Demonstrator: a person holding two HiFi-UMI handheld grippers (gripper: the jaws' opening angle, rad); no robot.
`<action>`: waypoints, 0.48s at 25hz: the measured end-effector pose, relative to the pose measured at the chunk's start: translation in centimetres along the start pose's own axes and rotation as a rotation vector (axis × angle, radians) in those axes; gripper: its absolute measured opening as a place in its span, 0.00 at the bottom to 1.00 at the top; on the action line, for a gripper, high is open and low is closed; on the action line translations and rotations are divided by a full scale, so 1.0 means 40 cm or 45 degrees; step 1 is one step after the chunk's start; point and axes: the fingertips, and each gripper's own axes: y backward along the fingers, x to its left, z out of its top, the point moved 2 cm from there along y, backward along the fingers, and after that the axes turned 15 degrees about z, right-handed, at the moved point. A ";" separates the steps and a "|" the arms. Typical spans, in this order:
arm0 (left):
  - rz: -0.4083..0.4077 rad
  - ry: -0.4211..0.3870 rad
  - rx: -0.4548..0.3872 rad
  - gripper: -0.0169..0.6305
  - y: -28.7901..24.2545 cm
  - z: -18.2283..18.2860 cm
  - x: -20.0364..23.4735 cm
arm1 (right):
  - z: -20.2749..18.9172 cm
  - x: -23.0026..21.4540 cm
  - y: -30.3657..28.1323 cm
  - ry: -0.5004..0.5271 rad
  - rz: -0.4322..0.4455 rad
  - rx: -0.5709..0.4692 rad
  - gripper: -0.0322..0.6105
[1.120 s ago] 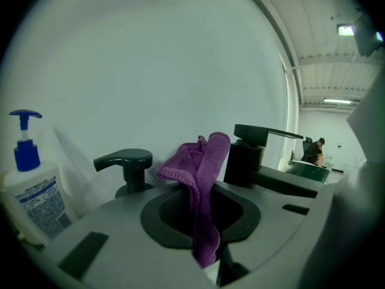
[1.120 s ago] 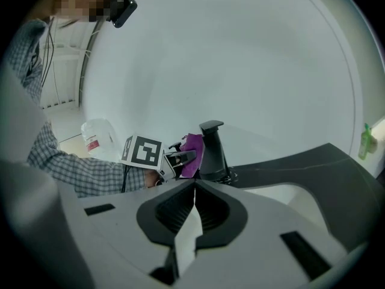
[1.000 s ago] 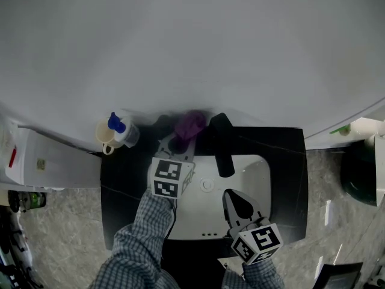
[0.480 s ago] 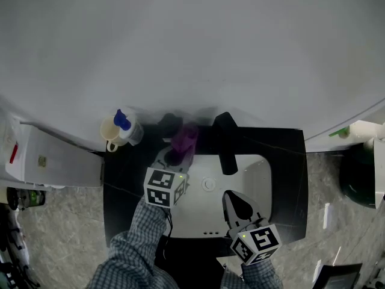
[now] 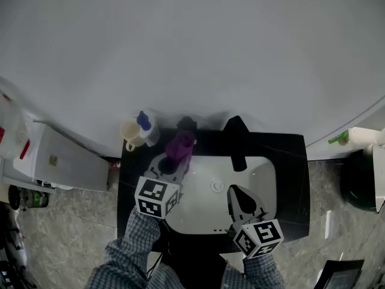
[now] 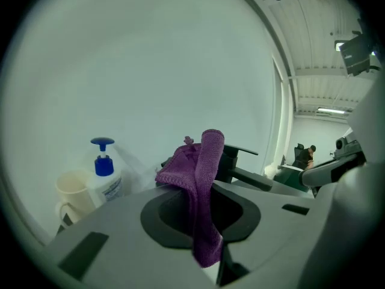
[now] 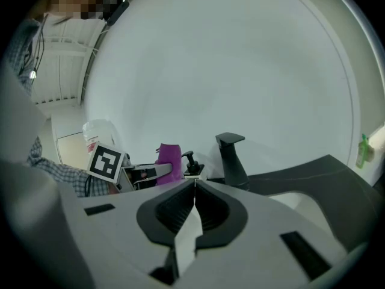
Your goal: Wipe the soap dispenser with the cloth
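Pinching a purple cloth (image 6: 203,173) between closed jaws, the left gripper (image 5: 170,163) holds it upright over the 10 o'clock corner of the sink (image 5: 267,176). The fabric is bunched above the tips and a tail hangs below. Likely reason: with the wad sticking out front, cloth rather than jaws meets the bottle.

The soap dispenser (image 5: 186,124), small with a dark pump top, stands on the black counter (image 5: 295,161) at about 1 o'clock from the cloth. It is near the cloth but apart from it, so no wiping contact at this instant.

The right gripper (image 7: 194,183) hangs at 4 o'clock over the basin, jaws together with nothing in them. It looks parked out of the way, well short of steadying anything.

- **Cloth:** knitted, ribbed, soft and floppy, and it folds over itself.
- **Dispenser:** hard, narrow and tall. It probably tips easily under a sideways push, so a light stroke or a bracing hand seems wise.
- **Faucet (image 7: 231,158):** matte black, angular, at 12 o'clock of the basin.
- **Sink:** white, smooth, a rounded rectangle.

At 10 o'clock from the cloth, a white bottle (image 6: 105,176) with a blue pump and a cream cup (image 6: 73,191) sit against the plain wall.
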 end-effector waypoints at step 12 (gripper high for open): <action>-0.047 0.016 -0.055 0.11 0.196 0.006 0.011 | 0.003 0.133 0.002 0.044 -0.003 -0.065 0.08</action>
